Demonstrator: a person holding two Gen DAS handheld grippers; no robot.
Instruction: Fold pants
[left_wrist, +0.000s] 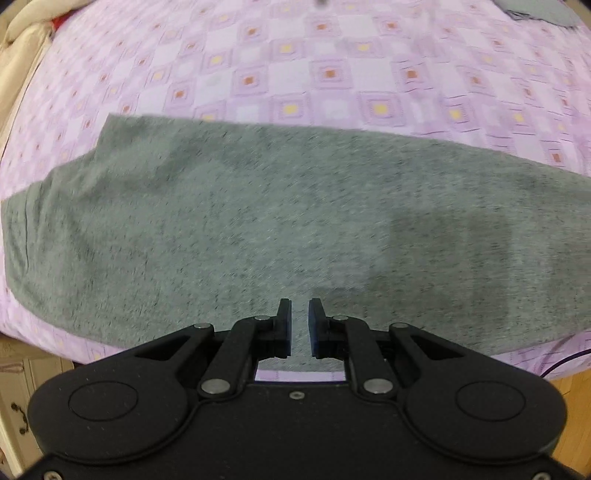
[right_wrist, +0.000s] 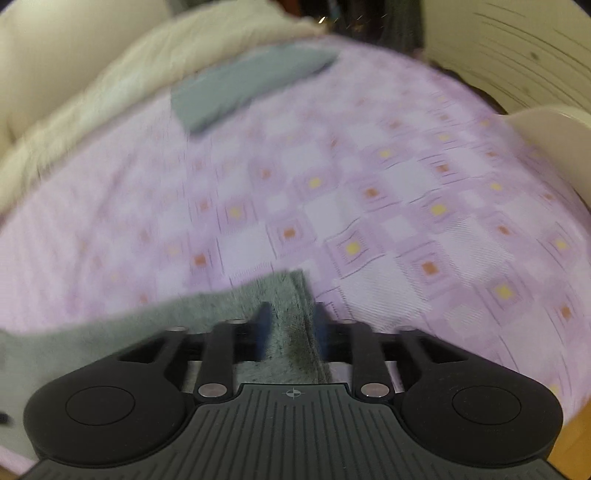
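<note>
Pants (left_wrist: 295, 229) lie flat on the purple bedsheet (left_wrist: 332, 74). We note the left gripper (left_wrist: 299, 325) narrow and empty; the right gripper (right_wrist: 291, 328) half-open astride the hem, grip undetermined.

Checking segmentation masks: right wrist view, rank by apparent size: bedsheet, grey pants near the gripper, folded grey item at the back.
1. bedsheet, fills most of the view.
2. grey pants, partly hidden by the right gripper.
3. folded grey item; farther away, so true size against the pants is unsure.
</note>
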